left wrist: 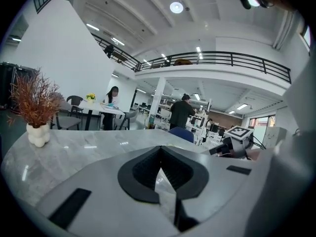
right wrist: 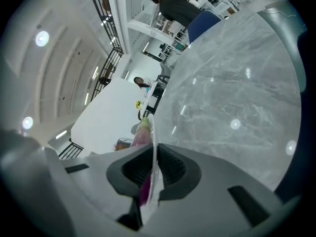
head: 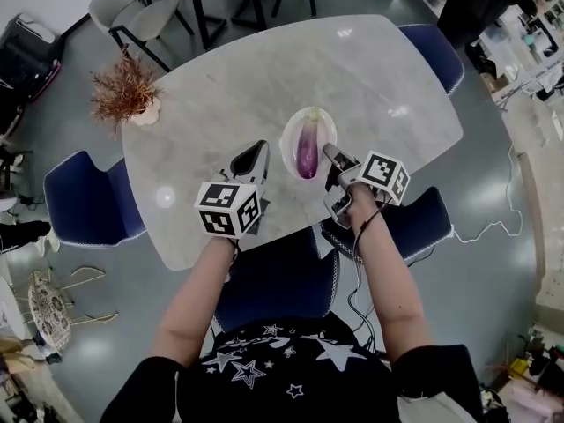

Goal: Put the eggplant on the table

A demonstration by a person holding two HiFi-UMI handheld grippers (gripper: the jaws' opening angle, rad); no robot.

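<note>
Right hand-held gripper [head: 329,153] clamps the plate [head: 285,144] rim, eggplant [head: 307,148] lying on it; left hand-held gripper [head: 258,153] closed on nothing over the marble surface [head: 370,86]; blue chairs [head: 84,196] around.

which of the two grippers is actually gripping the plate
The right gripper: its jaws are closed on the right rim of the white plate that holds the eggplant. The left gripper sits off the plate's left side, jaws together on nothing.

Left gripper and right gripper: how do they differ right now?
The right gripper has its jaws closed on the rim of the plate holding the eggplant; the left gripper holds nothing, jaws together. The right gripper is rolled sideways; the left sits level. Both are over the table's near side.
</note>
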